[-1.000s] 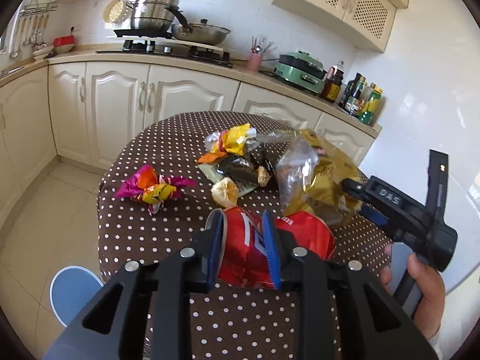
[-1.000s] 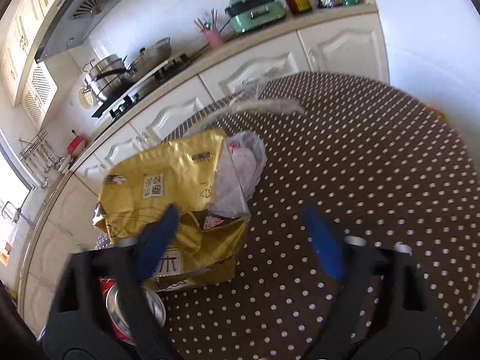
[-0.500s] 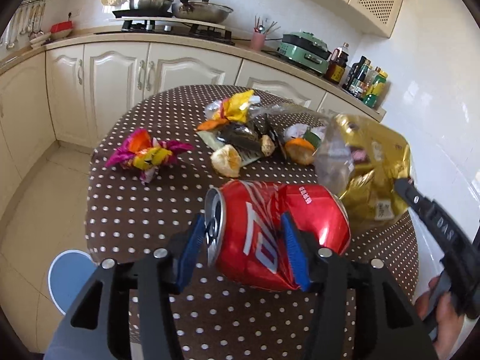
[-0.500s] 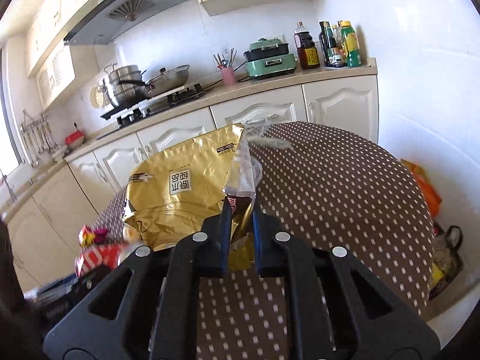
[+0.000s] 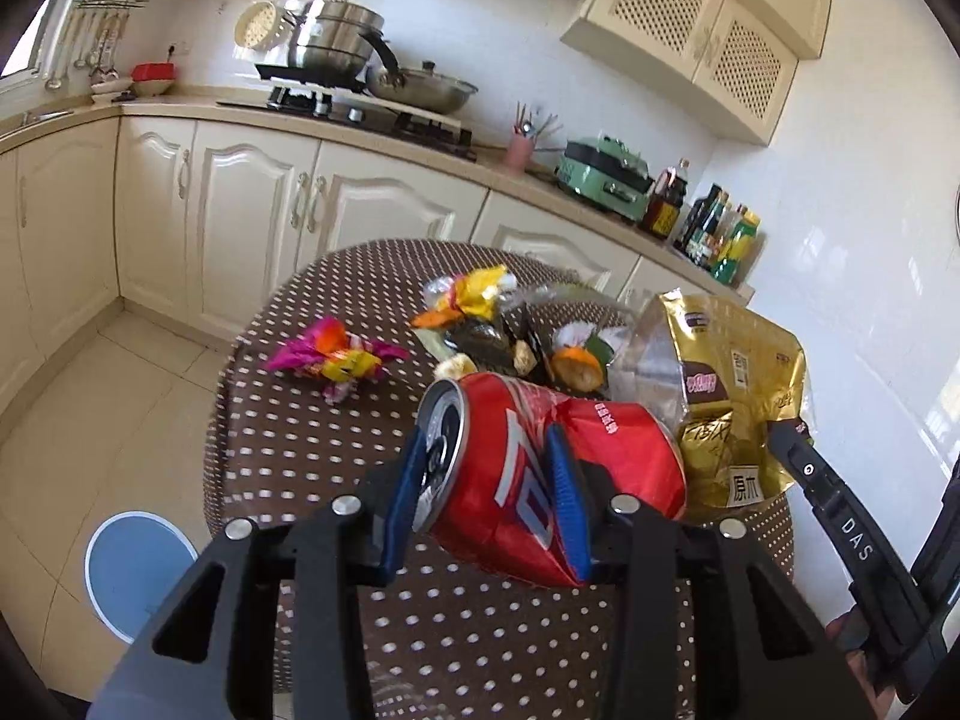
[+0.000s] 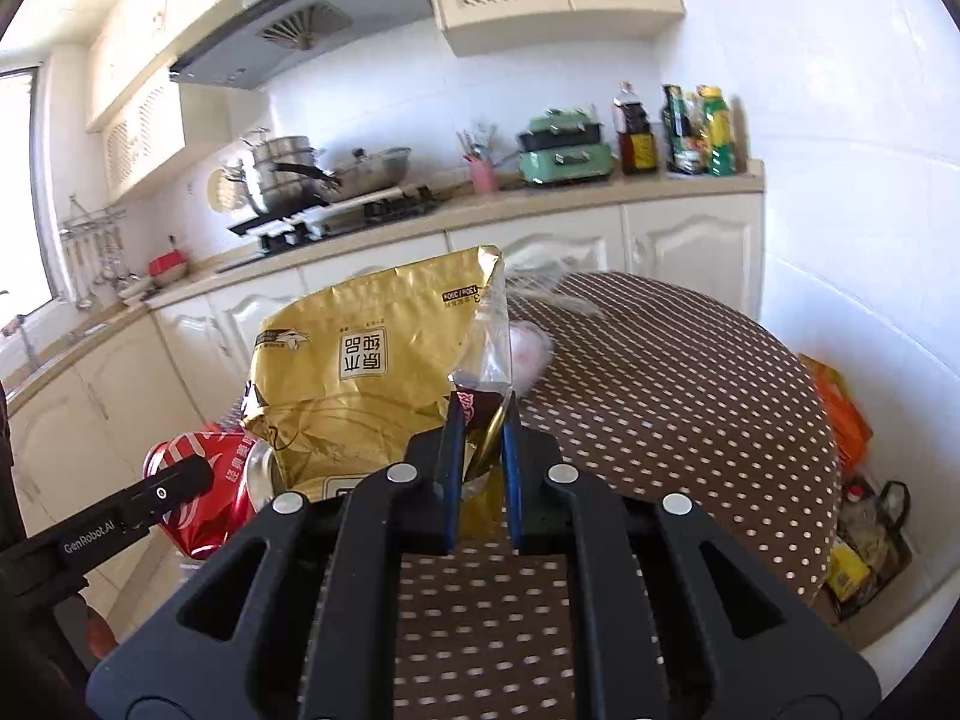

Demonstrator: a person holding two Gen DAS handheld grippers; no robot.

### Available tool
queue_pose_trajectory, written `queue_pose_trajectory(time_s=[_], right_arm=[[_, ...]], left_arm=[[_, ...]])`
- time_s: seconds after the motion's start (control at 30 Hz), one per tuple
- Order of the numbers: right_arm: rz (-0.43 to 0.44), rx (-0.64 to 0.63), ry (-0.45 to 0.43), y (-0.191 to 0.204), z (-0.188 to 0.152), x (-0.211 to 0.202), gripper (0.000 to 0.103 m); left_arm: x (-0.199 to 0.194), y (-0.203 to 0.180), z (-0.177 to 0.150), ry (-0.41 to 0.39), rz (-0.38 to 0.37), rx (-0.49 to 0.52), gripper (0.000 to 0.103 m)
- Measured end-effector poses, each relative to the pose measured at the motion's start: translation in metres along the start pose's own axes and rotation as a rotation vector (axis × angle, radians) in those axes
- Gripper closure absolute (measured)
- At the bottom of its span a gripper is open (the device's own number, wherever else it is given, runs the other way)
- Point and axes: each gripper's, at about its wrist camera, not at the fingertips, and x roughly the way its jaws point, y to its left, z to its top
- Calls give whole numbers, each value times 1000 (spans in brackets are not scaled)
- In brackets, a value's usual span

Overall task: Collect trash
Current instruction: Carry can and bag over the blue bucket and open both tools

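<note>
My left gripper [image 5: 487, 480] is shut on a crushed red can [image 5: 510, 474] and holds it lifted above the brown polka-dot table [image 5: 288, 444]. My right gripper [image 6: 481, 444] is shut on a gold snack bag [image 6: 372, 384] with clear plastic at its edge, held up off the table [image 6: 690, 396]. The gold bag [image 5: 732, 384] shows right of the can in the left wrist view; the can [image 6: 198, 480] shows left of the bag in the right wrist view. A pink-yellow wrapper [image 5: 330, 357], a yellow-orange wrapper [image 5: 468, 297] and food scraps [image 5: 570, 360] lie on the table.
A blue-lidded bin [image 5: 138, 570] stands on the floor left of the table. Bags [image 6: 864, 516] sit on the floor at the table's right side by the white wall. Cream cabinets [image 5: 240, 222] and a counter with a stove and pots run behind the table.
Both grippers have risen. The right one closed on the gold bag and lifted it off the table. The left one lifted the red can higher.
</note>
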Motion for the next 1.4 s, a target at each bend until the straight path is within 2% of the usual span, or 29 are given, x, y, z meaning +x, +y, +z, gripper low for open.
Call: queue_pose_trajectory(time_s=[0.07,0.2,0.37,0.57,0.6,0.7,0.87,1.0,1.07,1.23,1.4], right_arm=[[34,-17,-7,16,3,-4,92],[144,-76,-14,67,4,-10,92],[304,-172,32,151,-18,1,92],[465,-313,176,260,-76,36,92],[476,-328,197,271,-85,43,92],[485,-410,279,312,-128,75,92],[418,-535,459,358,-216,154,92],[349,-609,584,373,-284,209,92],[324,-633,653,377,-320,235,92],[334,-609,829,385,-384,293,92],[398,-565,898,393,-404,336,90]], left_arm=[[-17,11,2,-30,15,-20,64],[-59,44,1,-109,89,-47,64],[-112,112,-5,-188,263,-140,64],[-134,209,-26,-151,527,-234,64],[-132,231,-32,-128,574,-251,64],[-116,284,-52,-48,652,-306,64],[-71,360,-80,78,699,-407,64],[-32,405,-97,155,751,-459,64],[-9,424,-108,218,792,-479,64],[37,464,-141,331,793,-561,64],[67,487,-158,389,778,-599,63]])
